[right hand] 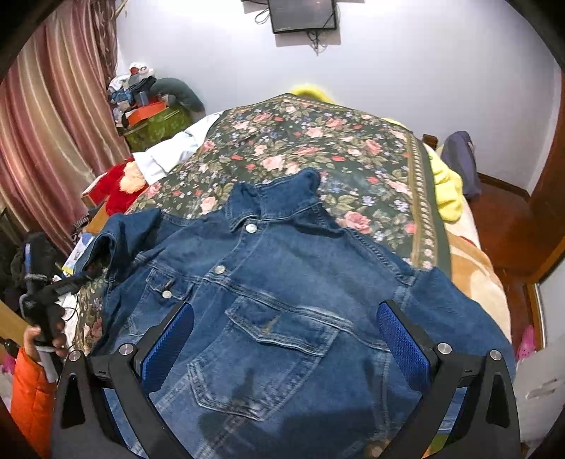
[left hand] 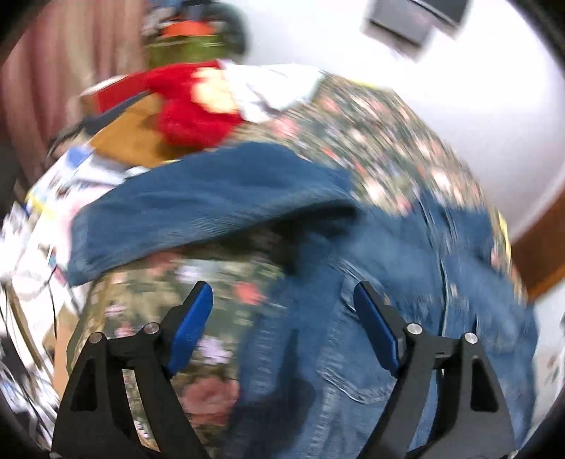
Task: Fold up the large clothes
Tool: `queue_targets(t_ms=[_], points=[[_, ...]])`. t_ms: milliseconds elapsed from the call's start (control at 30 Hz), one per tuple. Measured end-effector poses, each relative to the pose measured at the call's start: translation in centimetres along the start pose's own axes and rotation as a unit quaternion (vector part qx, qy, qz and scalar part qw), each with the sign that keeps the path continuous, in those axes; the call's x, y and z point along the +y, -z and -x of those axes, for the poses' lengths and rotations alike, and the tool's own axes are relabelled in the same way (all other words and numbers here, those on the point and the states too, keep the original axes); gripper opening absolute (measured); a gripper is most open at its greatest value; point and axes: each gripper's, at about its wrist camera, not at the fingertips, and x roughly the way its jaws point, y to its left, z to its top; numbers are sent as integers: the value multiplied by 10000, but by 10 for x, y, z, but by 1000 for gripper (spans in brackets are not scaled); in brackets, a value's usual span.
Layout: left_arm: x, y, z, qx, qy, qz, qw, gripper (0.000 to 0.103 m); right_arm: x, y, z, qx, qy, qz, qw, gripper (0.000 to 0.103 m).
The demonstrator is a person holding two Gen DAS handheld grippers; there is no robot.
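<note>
Floral bedspread (right hand: 317,148) beyond denim jacket (right hand: 282,282) lies open.

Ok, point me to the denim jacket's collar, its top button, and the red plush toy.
denim jacket collar (right hand: 272,197), right wrist view, on the upright back of the collar.
top button (right hand: 251,228), right wrist view, on the metal button face.
red plush toy (right hand: 118,190), right wrist view, on its red body.

No text, label, brand, number or sign can be read in either view. The printed papers (left hand: 67,176) at the left of the left wrist view are blurred beyond reading. The wall-mounted screen (right hand: 303,15) in the right wrist view is dark and bears no legible marking. The buttons on the denim jacket (right hand: 282,300) are too small for lettering to be made out.
</note>
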Motion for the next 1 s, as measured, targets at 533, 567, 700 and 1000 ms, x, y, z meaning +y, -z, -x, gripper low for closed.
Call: queue_targets(t_ms=[533, 567, 700, 1000], points=[[143, -34, -70, 258, 500, 2933, 9544, 72, 62, -11, -37, 242, -136, 403, 9988, 103], [140, -39, -69, 180, 247, 2764, 9605, 65, 63, -12, -38, 251, -129, 428, 9987, 103], [117, -65, -68, -19, -1042, 1635, 9810, 11, 66, -9, -42, 282, -80, 497, 9983, 103], [-24, -117, 14, -1693, -1877, -933, 9630, 5, 48, -4, -37, 224, 67, 447, 9987, 103]])
